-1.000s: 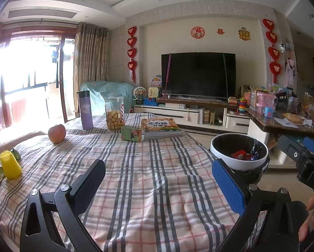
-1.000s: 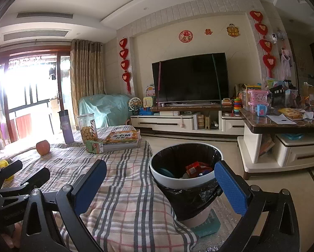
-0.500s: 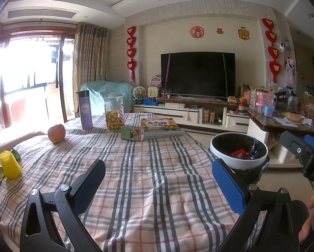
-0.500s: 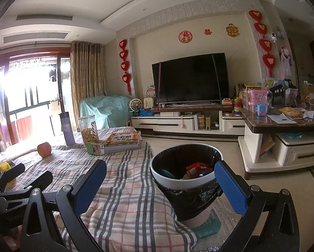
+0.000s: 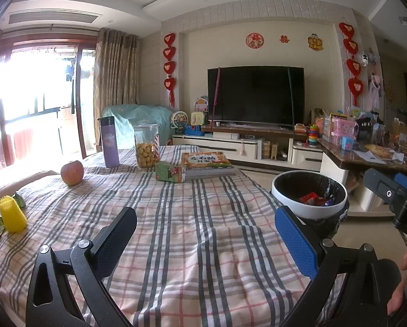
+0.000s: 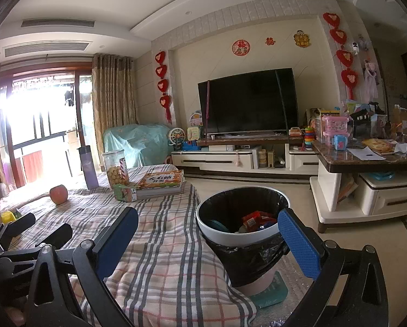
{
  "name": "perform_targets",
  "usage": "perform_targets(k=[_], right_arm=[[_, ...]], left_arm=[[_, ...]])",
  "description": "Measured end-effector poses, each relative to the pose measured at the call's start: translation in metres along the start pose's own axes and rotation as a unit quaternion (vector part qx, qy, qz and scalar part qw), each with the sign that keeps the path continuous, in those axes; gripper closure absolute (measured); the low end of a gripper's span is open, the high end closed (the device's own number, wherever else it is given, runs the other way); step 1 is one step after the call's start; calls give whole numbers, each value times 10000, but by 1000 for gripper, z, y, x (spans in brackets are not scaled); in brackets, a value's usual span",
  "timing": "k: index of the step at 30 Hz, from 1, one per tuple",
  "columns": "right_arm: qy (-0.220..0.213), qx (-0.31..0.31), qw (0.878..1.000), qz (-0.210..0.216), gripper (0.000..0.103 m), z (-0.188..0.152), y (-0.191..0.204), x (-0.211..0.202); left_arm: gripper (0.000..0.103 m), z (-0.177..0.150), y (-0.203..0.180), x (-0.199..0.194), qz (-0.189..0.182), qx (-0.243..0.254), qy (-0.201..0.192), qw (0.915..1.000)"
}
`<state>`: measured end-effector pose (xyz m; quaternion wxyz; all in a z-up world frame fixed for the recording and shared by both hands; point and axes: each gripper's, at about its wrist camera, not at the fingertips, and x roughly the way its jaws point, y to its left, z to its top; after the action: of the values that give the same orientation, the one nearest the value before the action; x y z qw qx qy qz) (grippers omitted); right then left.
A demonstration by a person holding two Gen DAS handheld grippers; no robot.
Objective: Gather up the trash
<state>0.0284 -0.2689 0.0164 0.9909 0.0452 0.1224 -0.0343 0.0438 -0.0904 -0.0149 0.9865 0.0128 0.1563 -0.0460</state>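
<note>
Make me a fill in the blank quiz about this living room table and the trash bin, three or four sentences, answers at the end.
1. The trash bin has a white rim and a ____ liner bag.
2. The apple rests on the ____ tablecloth.
3. The left gripper and the right gripper both have jaws that are ____ and hold nothing.
4. The clear jar stands between the purple bottle and the ____.

Missing words: black; plaid; open; book
</note>
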Motion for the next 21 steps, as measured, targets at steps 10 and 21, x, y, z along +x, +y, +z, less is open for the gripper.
perform_targets(k=[10,21], right_arm=[[-1,18,10000,21,0,1,1,1],[18,54,10000,50,0,0,2,5]], left_arm=[[1,0,-2,5,-11,34,21,10000],[1,1,-1,13,-35,49,88,9999]])
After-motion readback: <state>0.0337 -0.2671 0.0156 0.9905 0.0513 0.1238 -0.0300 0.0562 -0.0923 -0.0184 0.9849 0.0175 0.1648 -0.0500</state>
